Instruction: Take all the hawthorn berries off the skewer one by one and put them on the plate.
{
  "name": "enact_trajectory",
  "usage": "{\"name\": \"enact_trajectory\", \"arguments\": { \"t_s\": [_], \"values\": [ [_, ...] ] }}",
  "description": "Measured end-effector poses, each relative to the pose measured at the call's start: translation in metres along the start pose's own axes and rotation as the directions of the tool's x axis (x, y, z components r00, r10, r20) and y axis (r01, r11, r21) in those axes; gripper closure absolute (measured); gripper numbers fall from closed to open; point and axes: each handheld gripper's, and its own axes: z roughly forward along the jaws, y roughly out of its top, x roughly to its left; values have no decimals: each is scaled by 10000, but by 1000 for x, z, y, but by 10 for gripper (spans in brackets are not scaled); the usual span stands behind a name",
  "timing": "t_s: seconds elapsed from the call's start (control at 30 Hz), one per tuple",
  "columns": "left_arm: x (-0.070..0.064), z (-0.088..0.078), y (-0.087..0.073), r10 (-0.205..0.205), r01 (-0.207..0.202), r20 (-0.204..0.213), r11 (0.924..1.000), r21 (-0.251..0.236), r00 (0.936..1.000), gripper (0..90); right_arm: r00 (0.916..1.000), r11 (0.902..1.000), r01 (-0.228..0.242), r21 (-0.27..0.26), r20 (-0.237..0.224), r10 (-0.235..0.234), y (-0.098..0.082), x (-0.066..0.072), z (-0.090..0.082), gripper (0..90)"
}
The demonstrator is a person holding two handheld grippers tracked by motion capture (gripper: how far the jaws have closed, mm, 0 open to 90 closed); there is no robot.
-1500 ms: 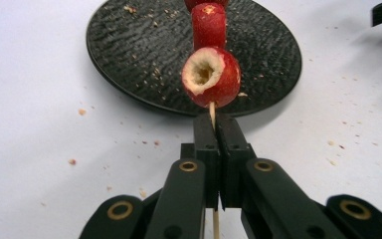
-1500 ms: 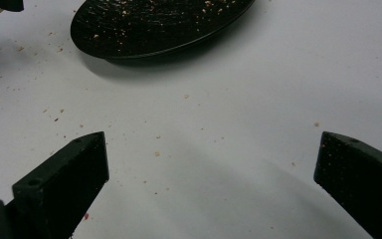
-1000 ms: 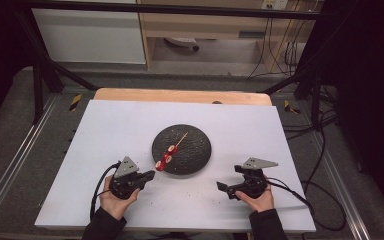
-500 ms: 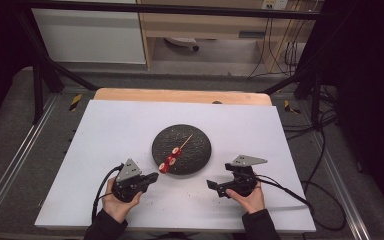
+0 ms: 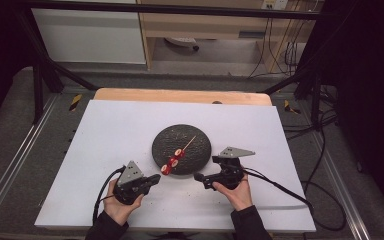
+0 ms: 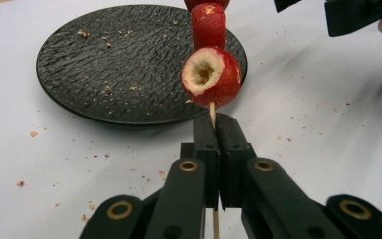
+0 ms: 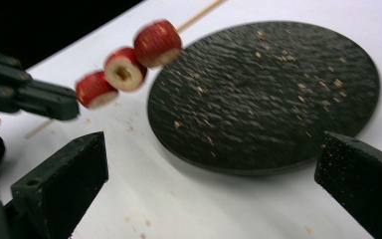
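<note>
A thin wooden skewer carries three red fruit pieces [image 5: 171,162], the nearest one hollowed at its end [image 6: 211,74]. My left gripper [image 5: 156,178] is shut on the bare stick just below the fruit [image 6: 218,124]. The skewer slants over the near-left rim of a round black textured plate [image 5: 180,137], which is strewn with crumbs [image 6: 114,64]. My right gripper [image 5: 200,178] stands open at the plate's near-right rim, with nothing between its jaws [image 7: 214,159]. From the right gripper view the fruit [image 7: 124,69] hangs left of the plate [image 7: 278,84], beside the left gripper [image 7: 54,102].
The white table top [image 5: 105,130] has crumbs scattered around the plate. A wooden strip [image 5: 180,95] runs along its far edge. Cables trail from both grippers, the right one [image 5: 280,190] across the table's near-right corner. Metal frame rails flank the table.
My right gripper has moved left and slightly up, towards the plate's near rim. The left gripper and the skewer have barely shifted.
</note>
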Motion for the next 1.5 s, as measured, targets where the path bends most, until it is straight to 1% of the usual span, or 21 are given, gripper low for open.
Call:
{"name": "enact_trajectory", "arguments": {
  "t_s": [0.2,0.33,0.4,0.5,0.6,0.7,0.73,0.8,0.87,1.07,1.1,1.17,1.33,1.4,1.5],
  "values": [
    [-1,0,0,30,-30,-10,10000,-7,10000,883,9998,9999,16,-169,-181,-19,14,8,11,27],
    [-4,1,0,166,-166,-34,9999,6,9999,883,9988,9991,-247,-351,-440,232,21,9,17,61],
    [-6,1,1,197,-197,5,9998,11,9998,883,9970,9981,-468,-407,-640,442,24,9,21,100],
    [-7,3,0,258,-258,26,9997,52,9997,883,9961,9978,-506,-419,-748,474,25,8,23,123],
    [-8,3,0,287,-287,64,9996,74,9996,883,9927,9961,-700,-542,-1016,643,26,6,25,179],
    [-9,4,0,322,-322,88,9995,45,9994,883,9876,9934,-970,-612,-1296,885,27,5,27,243],
    [-9,4,0,346,-346,89,9994,36,9994,883,9857,9924,-1045,-647,-1394,947,28,3,29,293],
    [-10,4,0,362,-362,121,9993,36,9993,883,9855,9923,-1060,-638,-1396,963,28,3,29,310],
    [-11,4,0,400,-400,130,9992,11,9991,883,9836,9913,-1155,-631,-1465,1052,28,2,30,359],
    [-14,5,0,457,-457,171,9990,4,9988,883,9775,9888,-1369,-601,-1700,1250,28,1,33,470],
    [-14,5,0,459,-460,168,9989,12,9988,883,9758,9882,-1432,-543,-1742,1318,27,1,34,509],
    [-14,6,0,473,-473,166,9989,30,9987,883,9743,9878,-1460,-534,-1808,1342,27,1,34,522],
    [-14,5,0,482,-482,173,9988,6,9987,883,9698,9856,-1615,-499,-1929,1492,28,1,33,597],
    [-15,5,0,456,-455,176,9990,-48,9988,883,9656,9832,-1767,-449,-2016,1644,29,1,33,603],
    [-15,5,0,492,-491,182,9988,-61,9986,883,9655,9829,-1778,-475,-2016,1649,30,0,32,605]
  ]
}}
